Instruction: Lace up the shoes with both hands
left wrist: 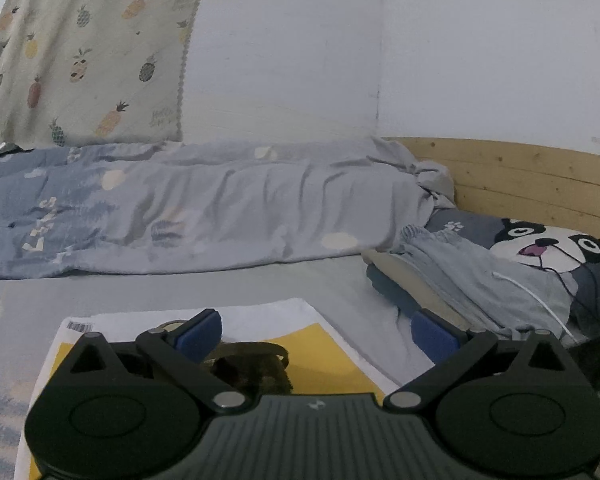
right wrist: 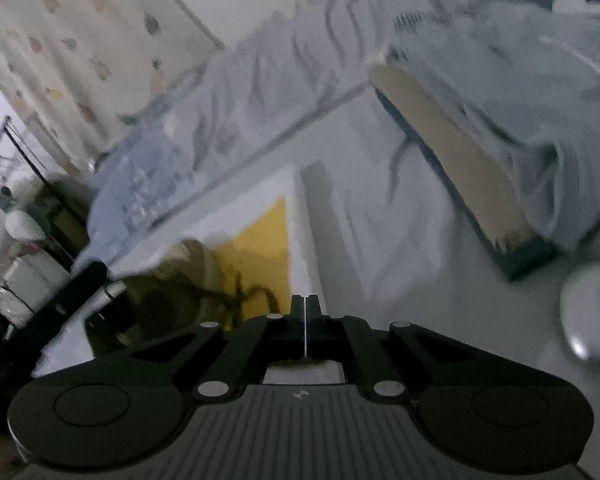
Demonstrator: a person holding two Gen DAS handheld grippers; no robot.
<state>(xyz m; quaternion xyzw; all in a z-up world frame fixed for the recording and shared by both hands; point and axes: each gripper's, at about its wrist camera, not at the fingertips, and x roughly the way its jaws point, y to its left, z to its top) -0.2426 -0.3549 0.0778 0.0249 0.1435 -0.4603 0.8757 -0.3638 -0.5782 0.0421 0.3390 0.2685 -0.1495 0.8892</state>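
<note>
Between the spread blue pads of your left gripper (left wrist: 318, 338), slightly nearer the left pad, sits the olive-brown shoe (left wrist: 252, 364), resting on a yellow-and-white sheet (left wrist: 332, 356) laid on the bed (left wrist: 340, 280). That claw is fully open and grips nothing. Your right gripper (right wrist: 306, 308) is closed, its jaws meeting with only a thin bright line between them; whether a lace is pinched there cannot be told. From that claw, the shoe (right wrist: 168, 292) lies ahead and to the left, with a dark lace (right wrist: 256, 294) looping just beside the tips.

Expect the lace to be thin, limp and light: it will sag and slip from a loose pinch. Take hold close to its free end, squarely between the pads. The shoe looks soft-sided and light and is likely to slide on the smooth sheet, so steady it at the upper near the eyelets. The eyelets themselves are too blurred to locate.
</note>
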